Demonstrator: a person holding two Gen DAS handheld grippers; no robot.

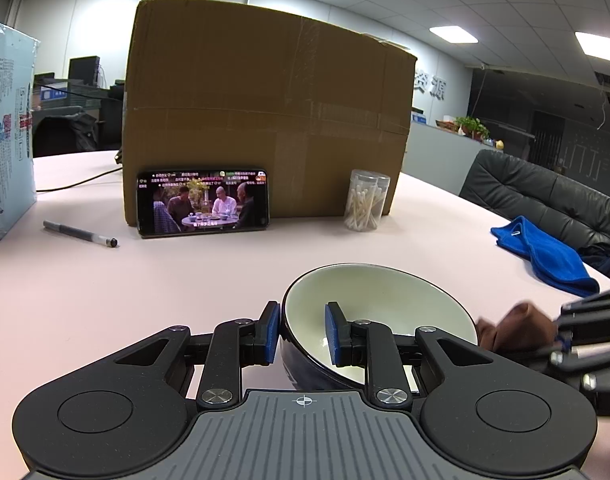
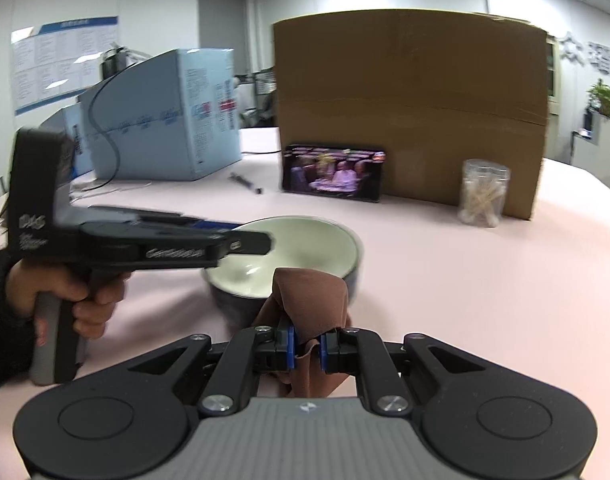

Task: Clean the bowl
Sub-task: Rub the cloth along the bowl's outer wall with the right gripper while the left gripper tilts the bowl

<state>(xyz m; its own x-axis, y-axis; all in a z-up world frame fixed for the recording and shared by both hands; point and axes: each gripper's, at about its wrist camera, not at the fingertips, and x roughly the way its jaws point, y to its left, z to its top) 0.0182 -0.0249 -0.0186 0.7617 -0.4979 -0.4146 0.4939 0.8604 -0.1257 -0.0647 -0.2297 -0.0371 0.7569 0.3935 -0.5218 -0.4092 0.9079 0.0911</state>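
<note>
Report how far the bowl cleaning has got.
Done: the left gripper has its fingers either side of the bowl rim, one inside and one outside, and the right gripper is shut on the brown cloth.
In hand: the cloth sits at the bowl's near edge, outside it.
Left: wiping the pale inside; whether it is dirty cannot be told. A blue cloth lies unused on the table.
</note>
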